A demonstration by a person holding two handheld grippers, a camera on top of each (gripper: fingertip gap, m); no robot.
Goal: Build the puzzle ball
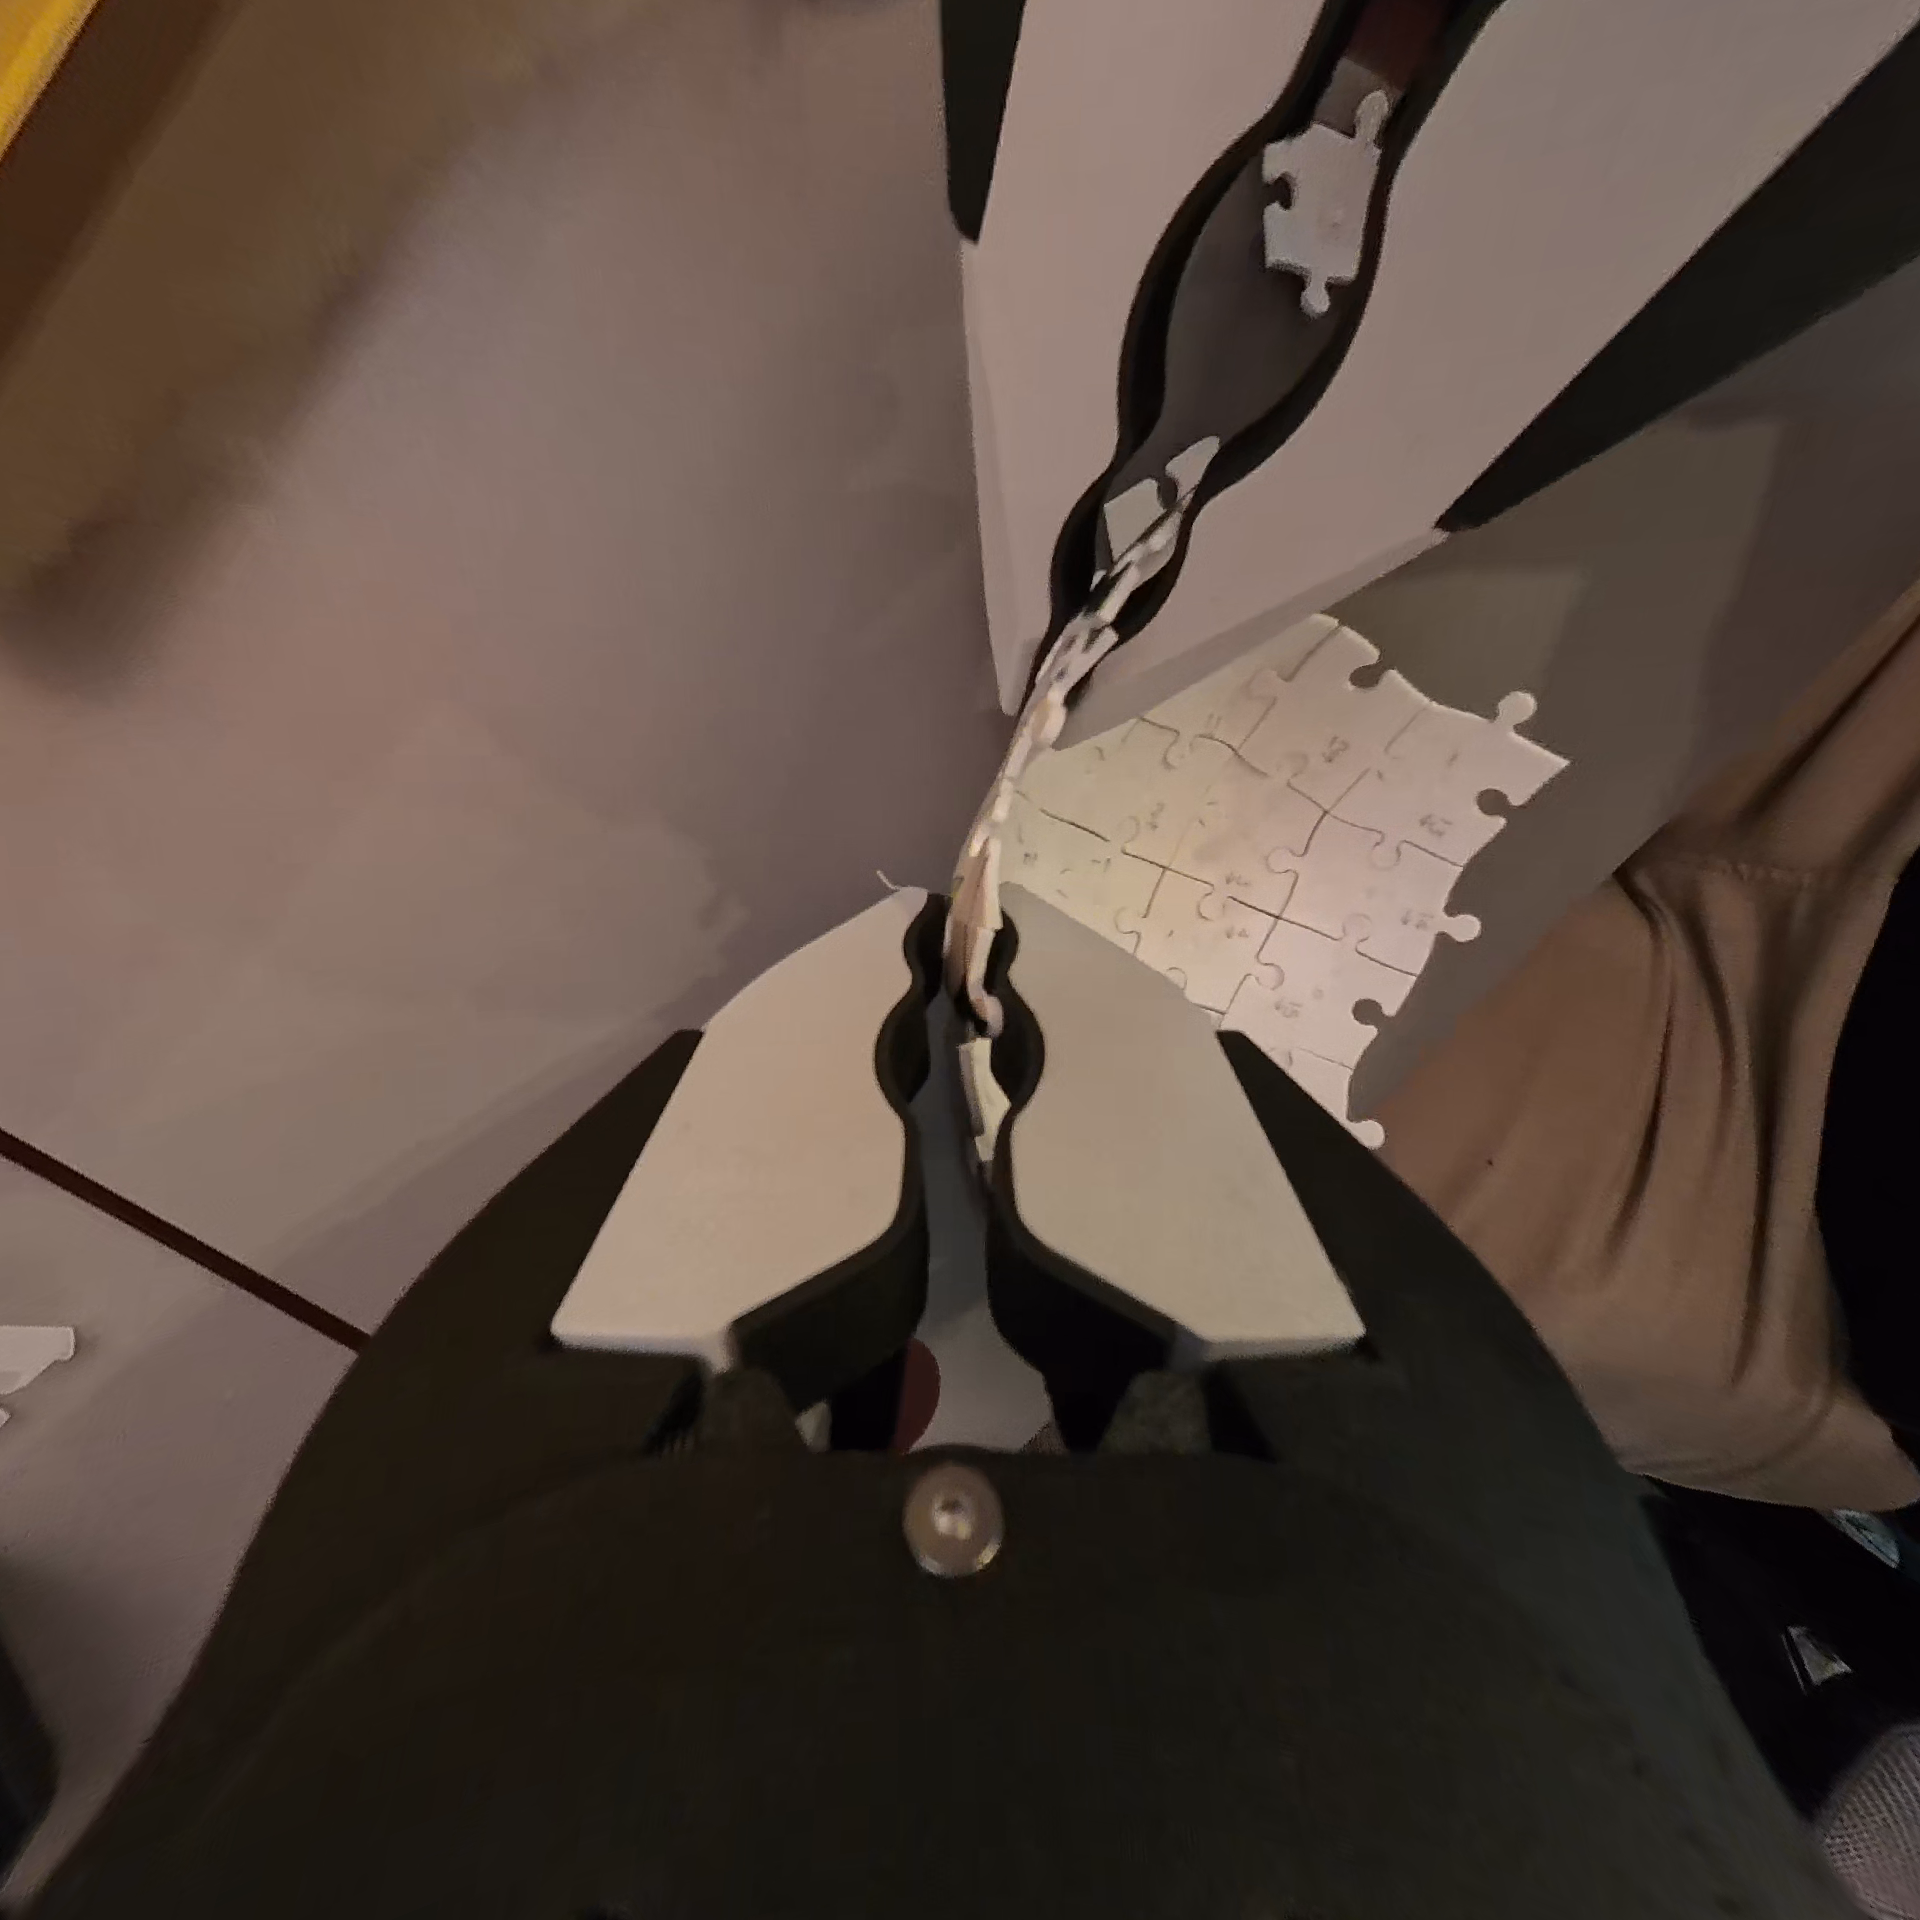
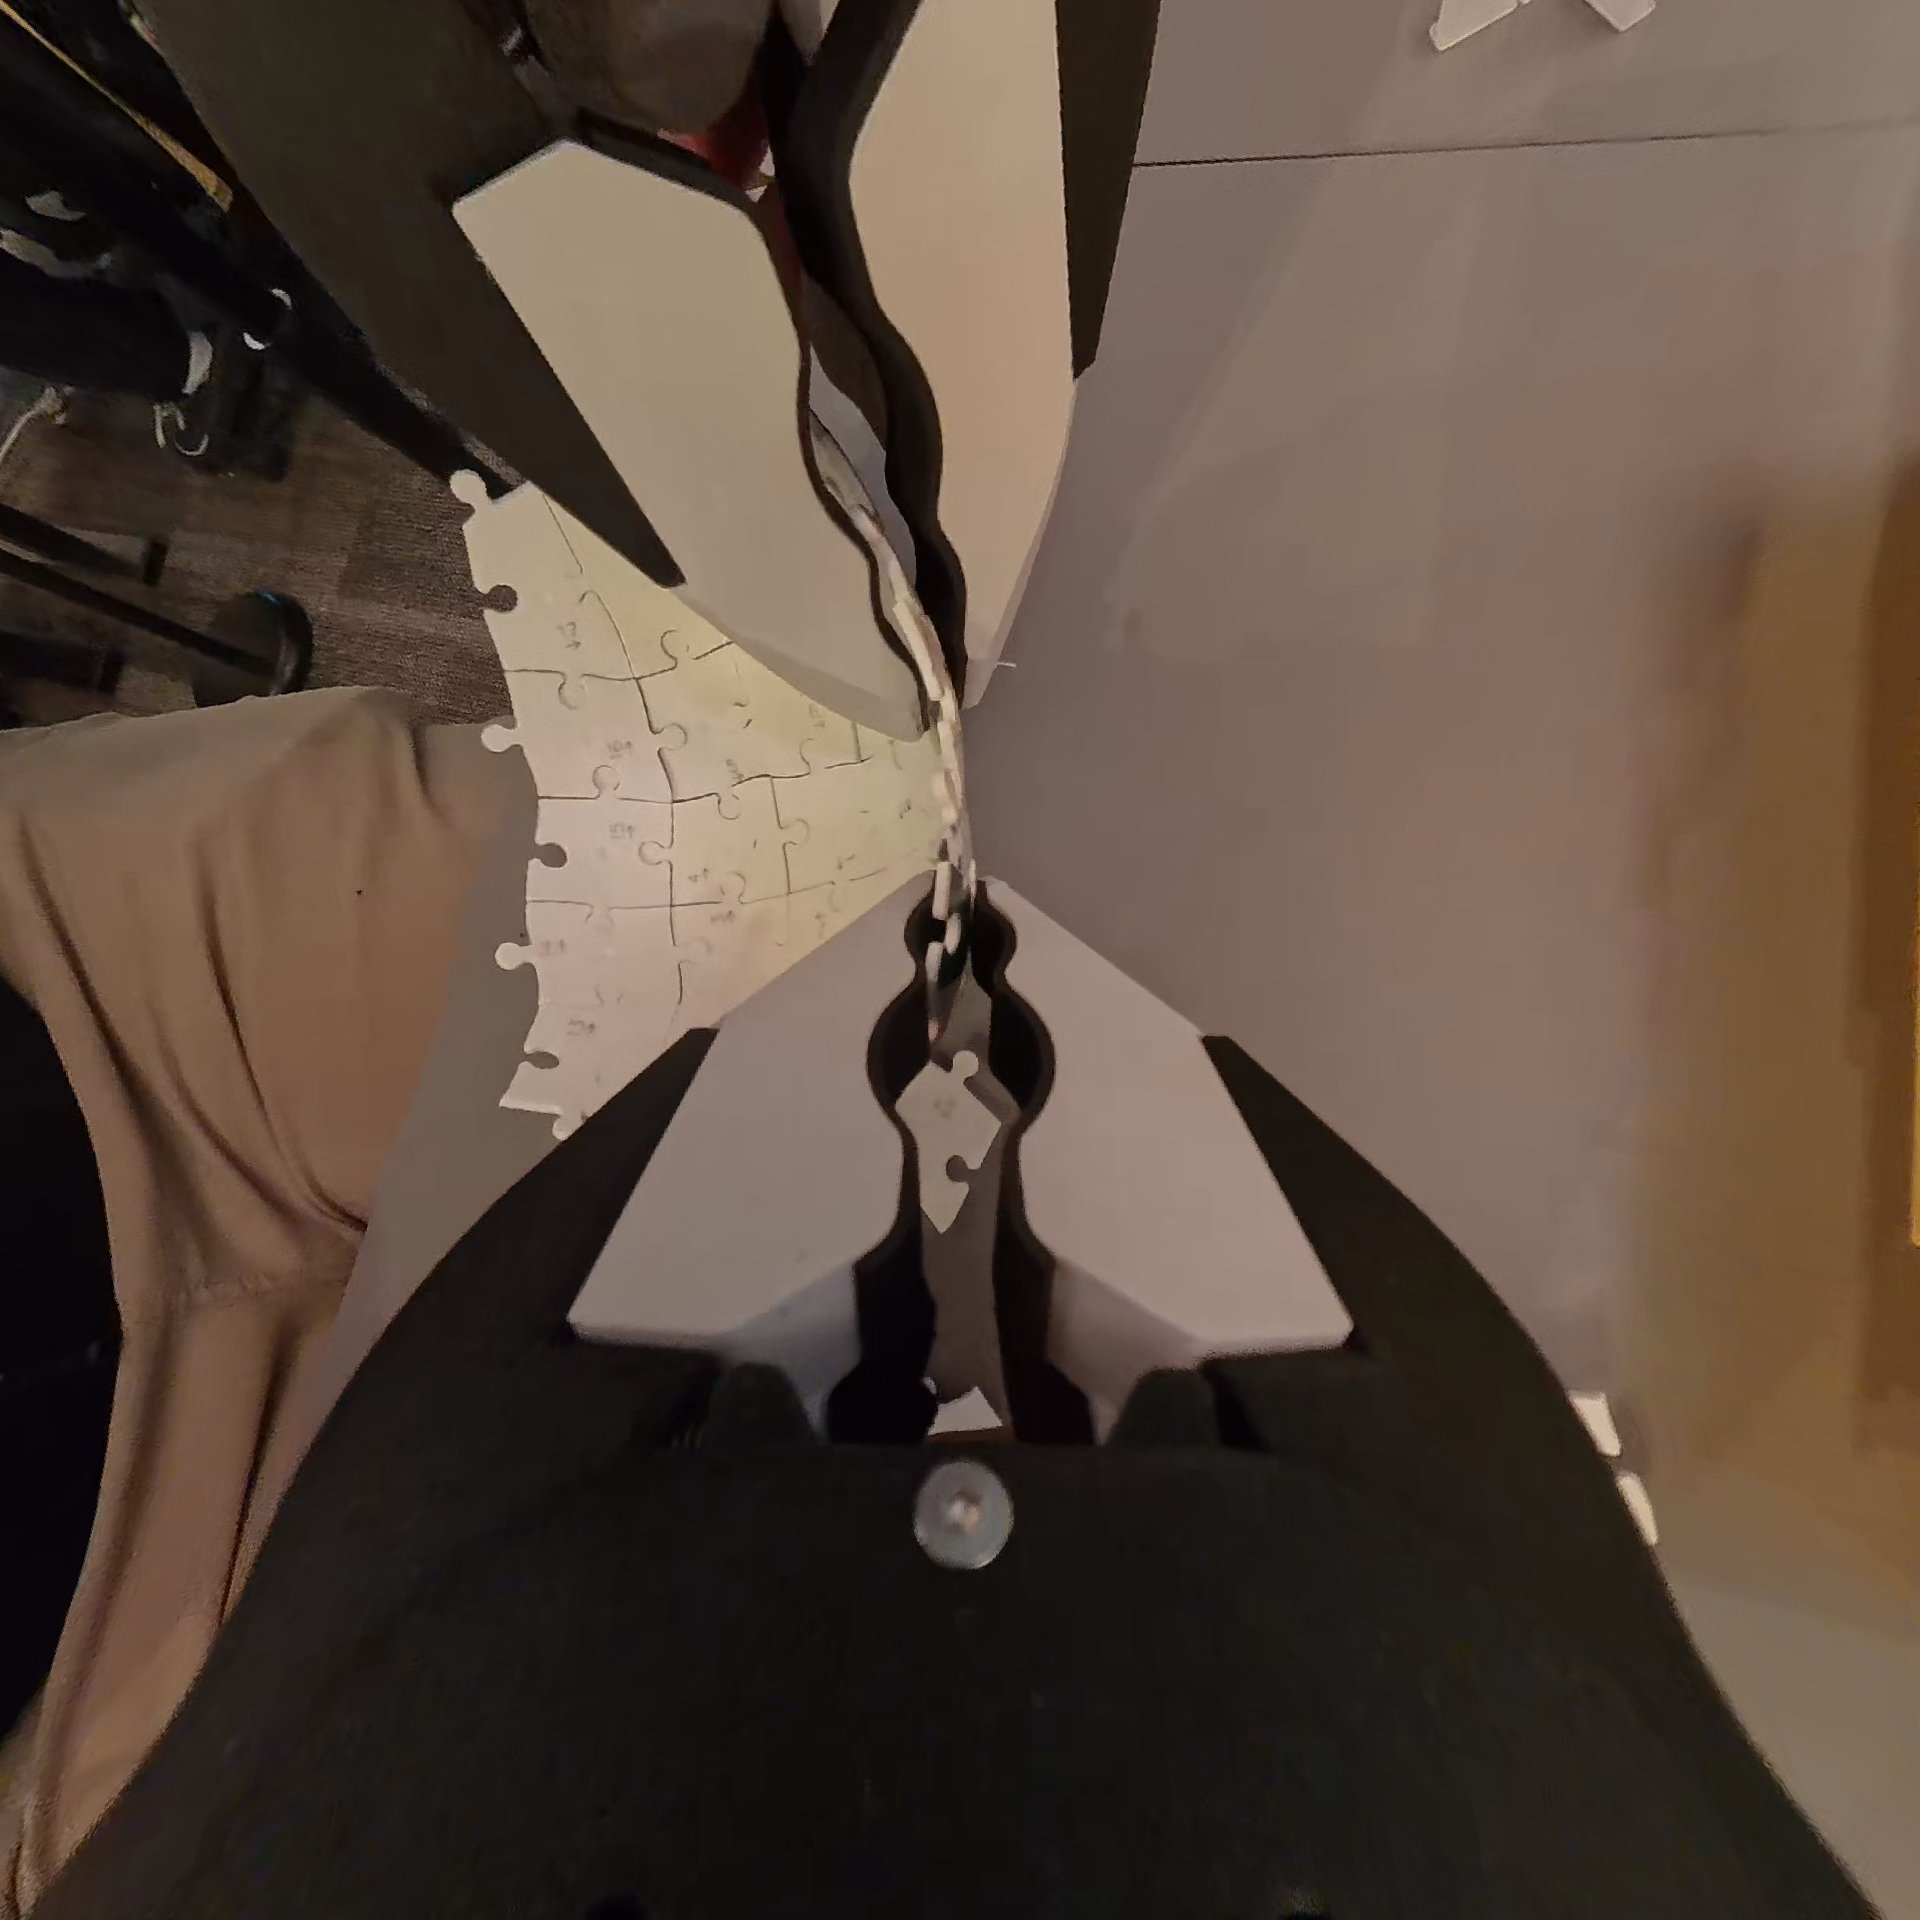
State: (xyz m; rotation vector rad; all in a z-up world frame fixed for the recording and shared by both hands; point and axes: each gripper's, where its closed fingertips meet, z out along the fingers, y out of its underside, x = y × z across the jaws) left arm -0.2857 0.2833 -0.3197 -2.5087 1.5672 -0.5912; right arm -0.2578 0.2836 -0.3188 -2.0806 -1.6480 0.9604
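Note:
A curved white section of joined puzzle pieces (image 1: 1299,862) is held up edge-on between both grippers; its inner face bears small marks. It also shows in the right wrist view (image 2: 665,810). My left gripper (image 1: 966,925) is shut on the section's near edge. My right gripper (image 2: 961,904) is shut on the same edge from the opposite side, tip to tip with the left. In the left wrist view the right gripper (image 1: 1060,675) comes in from the top. In the right wrist view the left gripper (image 2: 940,696) comes in from the top. A piece (image 2: 951,1132) shows between the right fingers.
The grey table (image 1: 468,623) lies behind the grippers. Loose white pieces lie on it at the left edge (image 1: 31,1361) and in the top right corner of the right wrist view (image 2: 1496,21). A person's beige clothing (image 2: 208,987) is close beside the section. Carpet and dark chair legs (image 2: 156,520) lie beyond.

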